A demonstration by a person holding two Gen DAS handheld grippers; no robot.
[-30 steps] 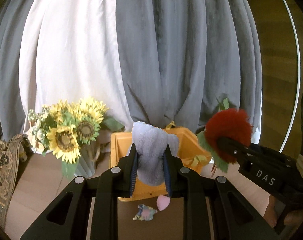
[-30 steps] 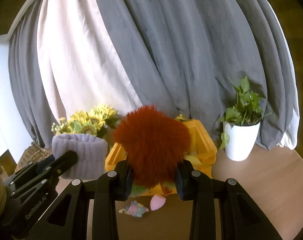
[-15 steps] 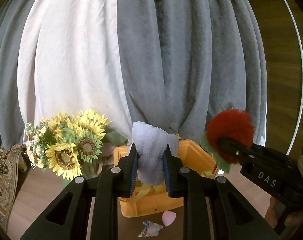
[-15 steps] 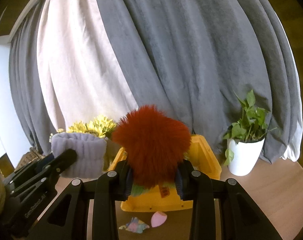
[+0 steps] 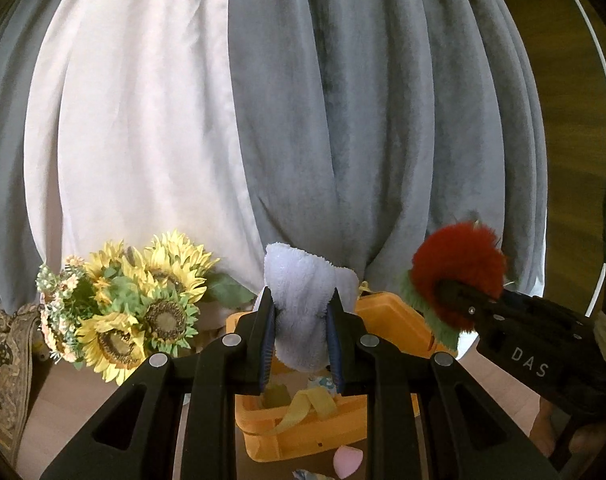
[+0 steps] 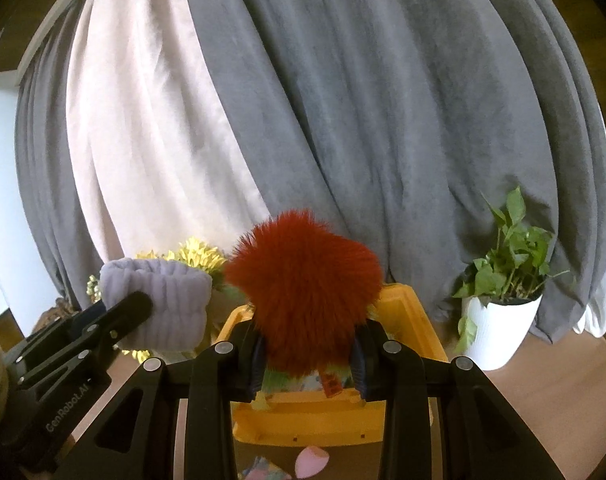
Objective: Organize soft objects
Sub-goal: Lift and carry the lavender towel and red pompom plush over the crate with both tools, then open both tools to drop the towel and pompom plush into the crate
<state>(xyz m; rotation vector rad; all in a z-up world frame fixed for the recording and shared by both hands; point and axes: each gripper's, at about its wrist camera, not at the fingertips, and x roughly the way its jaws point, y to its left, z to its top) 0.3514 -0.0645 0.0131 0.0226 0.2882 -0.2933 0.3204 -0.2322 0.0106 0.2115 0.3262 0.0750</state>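
Observation:
My left gripper point(image 5: 301, 344) is shut on a pale lilac fluffy cloth point(image 5: 303, 300) and holds it in the air above the near side of a yellow plastic bin point(image 5: 387, 312). My right gripper point(image 6: 307, 354) is shut on a red furry pom-pom with green trim point(image 6: 303, 292), also held above the bin point(image 6: 411, 320). Each gripper shows in the other's view: the red pom-pom point(image 5: 457, 276) to my right, the lilac cloth point(image 6: 159, 308) to my left. The bin holds small soft items and a yellow ribbon point(image 5: 303, 406).
A pink petal-shaped piece point(image 5: 345, 460) and a small patterned piece point(image 6: 263, 472) lie on the table before the bin. Sunflowers point(image 5: 135, 304) stand at the left, a white potted plant point(image 6: 499, 320) at the right. Grey and white curtains point(image 5: 343, 120) hang behind.
Both grippers have moved forward and higher with their objects, so the bin sits lower and closer in both views. Both stay shut.

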